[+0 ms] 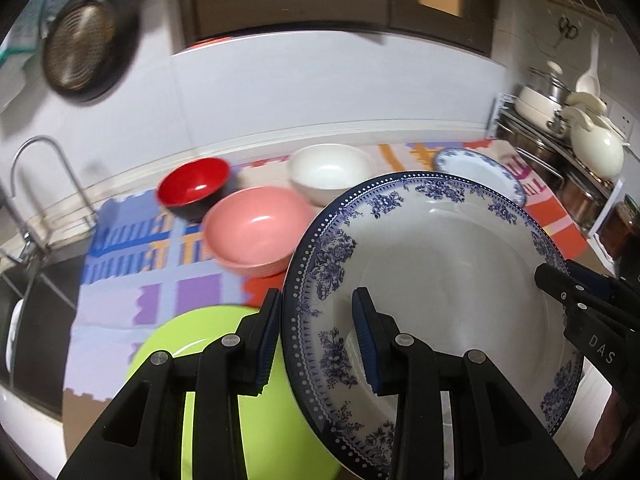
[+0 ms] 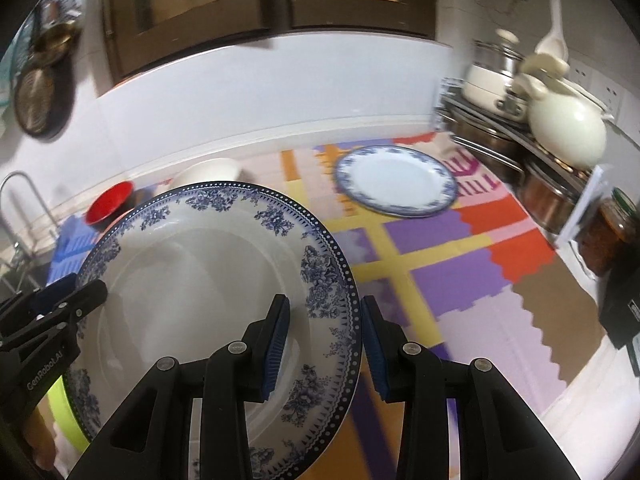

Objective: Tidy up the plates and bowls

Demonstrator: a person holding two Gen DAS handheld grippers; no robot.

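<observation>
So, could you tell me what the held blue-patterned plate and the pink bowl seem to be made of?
Blue-patterned plate: likely glazed ceramic, glossy white, with printed blue floral rim. Pink bowl: possibly plastic or melamine, with a uniform colour and soft sheen; ceramic can't be ruled out.

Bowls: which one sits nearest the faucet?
The red bowl, with its black outside. It is the leftmost bowl on the mat, closest to the faucet; the pink bowl and the white bowl lie further right.
</observation>
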